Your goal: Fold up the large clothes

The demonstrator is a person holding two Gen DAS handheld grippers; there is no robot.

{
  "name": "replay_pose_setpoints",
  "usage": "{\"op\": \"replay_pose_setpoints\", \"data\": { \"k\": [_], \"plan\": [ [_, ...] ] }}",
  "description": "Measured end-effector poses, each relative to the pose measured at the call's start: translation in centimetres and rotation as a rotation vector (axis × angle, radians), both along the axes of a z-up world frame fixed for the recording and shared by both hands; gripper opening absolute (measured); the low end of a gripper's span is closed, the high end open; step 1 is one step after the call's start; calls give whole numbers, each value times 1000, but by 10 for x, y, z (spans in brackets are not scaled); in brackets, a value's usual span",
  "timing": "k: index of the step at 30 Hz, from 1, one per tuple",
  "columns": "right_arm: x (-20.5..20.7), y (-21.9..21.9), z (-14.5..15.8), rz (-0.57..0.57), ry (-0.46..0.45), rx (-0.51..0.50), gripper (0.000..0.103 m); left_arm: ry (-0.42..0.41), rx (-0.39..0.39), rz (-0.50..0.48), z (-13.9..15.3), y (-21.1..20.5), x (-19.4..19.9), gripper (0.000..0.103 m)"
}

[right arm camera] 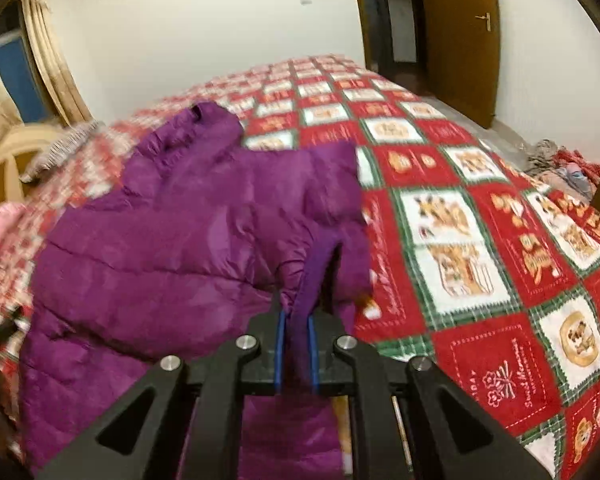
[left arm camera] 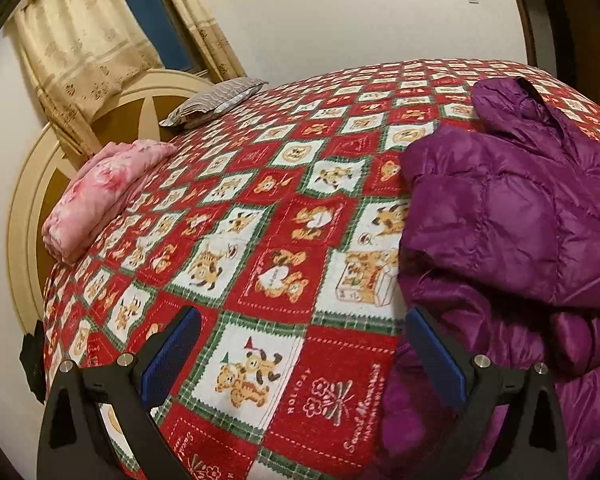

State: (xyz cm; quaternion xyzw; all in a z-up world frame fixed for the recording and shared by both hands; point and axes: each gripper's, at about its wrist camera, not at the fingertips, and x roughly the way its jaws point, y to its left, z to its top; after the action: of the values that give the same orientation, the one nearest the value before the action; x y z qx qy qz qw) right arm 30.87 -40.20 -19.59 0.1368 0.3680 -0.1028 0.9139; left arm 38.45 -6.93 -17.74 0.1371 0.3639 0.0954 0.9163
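A purple puffer jacket (left arm camera: pixel 512 216) lies rumpled on the bed, at the right of the left wrist view. My left gripper (left arm camera: pixel 302 344) is open and empty, low over the bedspread, its right finger beside the jacket's near edge. In the right wrist view the jacket (right arm camera: pixel 172 248) fills the left and middle. My right gripper (right arm camera: pixel 297 344) is shut on a fold of the jacket's edge, a cuff or hem, and holds it lifted off the bed.
The bed has a red, white and green teddy-bear bedspread (left arm camera: pixel 268 216). A folded pink cloth (left arm camera: pixel 100 196) and a grey striped pillow (left arm camera: pixel 216 100) lie by the headboard (left arm camera: pixel 28 208). A wooden door (right arm camera: pixel 460 32) and a clothes pile (right arm camera: pixel 564 164) stand right.
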Motion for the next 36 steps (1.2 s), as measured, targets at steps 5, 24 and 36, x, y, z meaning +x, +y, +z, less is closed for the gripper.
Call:
{"op": "replay_pose_setpoints", "data": {
  "k": [5, 24, 36],
  "plan": [
    [-8, -8, -2, -39, 12, -2, 40, -19, -21, -50, 23, -17, 13, 102],
    [49, 29, -18, -34, -28, -51, 44, 72, -101, -97, -35, -82, 83, 102],
    [50, 30, -21, -36, -32, -41, 45, 99, -183, -92, -43, -73, 88, 102]
  ]
}}
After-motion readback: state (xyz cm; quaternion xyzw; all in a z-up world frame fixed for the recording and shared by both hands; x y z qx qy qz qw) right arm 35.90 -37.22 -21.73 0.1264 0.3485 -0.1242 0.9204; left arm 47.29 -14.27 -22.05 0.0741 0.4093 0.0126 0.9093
